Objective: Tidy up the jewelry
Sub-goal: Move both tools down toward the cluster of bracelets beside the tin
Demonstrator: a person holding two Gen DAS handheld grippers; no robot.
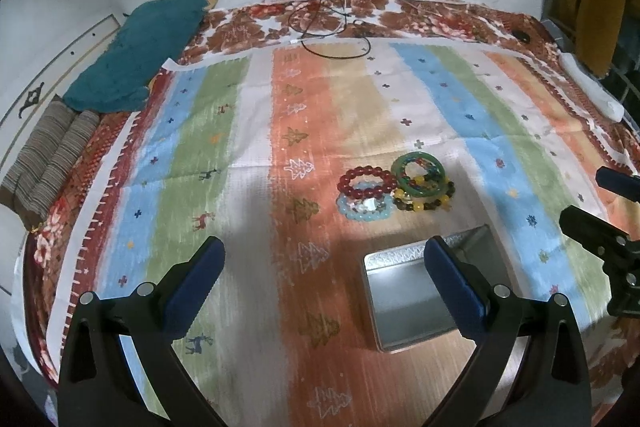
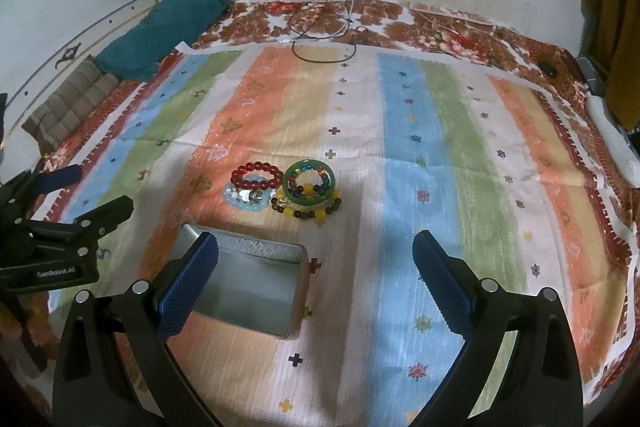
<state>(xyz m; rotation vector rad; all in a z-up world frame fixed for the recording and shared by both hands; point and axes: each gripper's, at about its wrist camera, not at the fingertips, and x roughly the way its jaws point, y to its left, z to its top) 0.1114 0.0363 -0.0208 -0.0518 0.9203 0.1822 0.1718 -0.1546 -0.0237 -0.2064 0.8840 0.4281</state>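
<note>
Both grippers are showing black angular frames with silver round screws. The left gripper [image 1: 324,279] and right gripper [image 2: 316,271] are wearing blue textured pads [image 2: 188,283], with faint white lettering on one body.

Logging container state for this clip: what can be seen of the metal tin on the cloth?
The metal tin is a shallow rectangular box of silvery metal, open on top, no lid visible. Its inside looks bare, with a textured pattern on the far wall. It sits flat on the striped cloth, nearer the cameras than the bracelets and apart from them. Neither claw touches it, though a fingertip overlaps it in each view.
</note>
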